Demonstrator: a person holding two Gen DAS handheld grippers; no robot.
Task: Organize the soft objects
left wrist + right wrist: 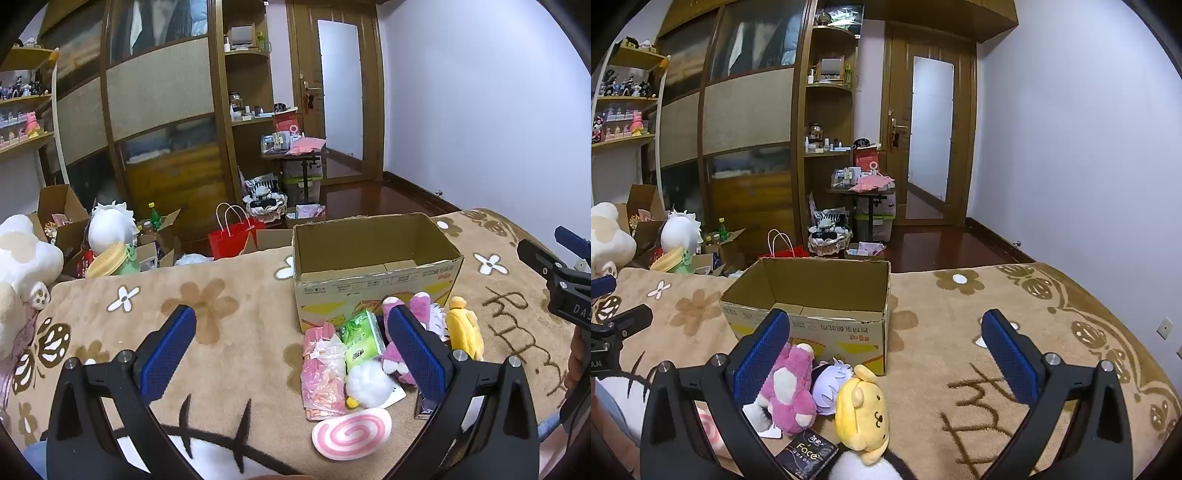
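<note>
Left gripper (pixel 291 350) and right gripper (pixel 886 354), jaws spread wide and empty, hover near plush toys (pixel 864 410) before an open cardboard box (pixel 373 266).

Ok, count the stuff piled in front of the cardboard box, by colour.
Pink: 3 (wrapped packet, swirl pad, pink plush)
Green: 1 (tissue pack)
White: 1 (fluffy ball)
Yellow: 1 (plush dog)
Lilac: 1 (lilac-haired plush)
Black: 1 (flat packet)
Total: 8
</note>
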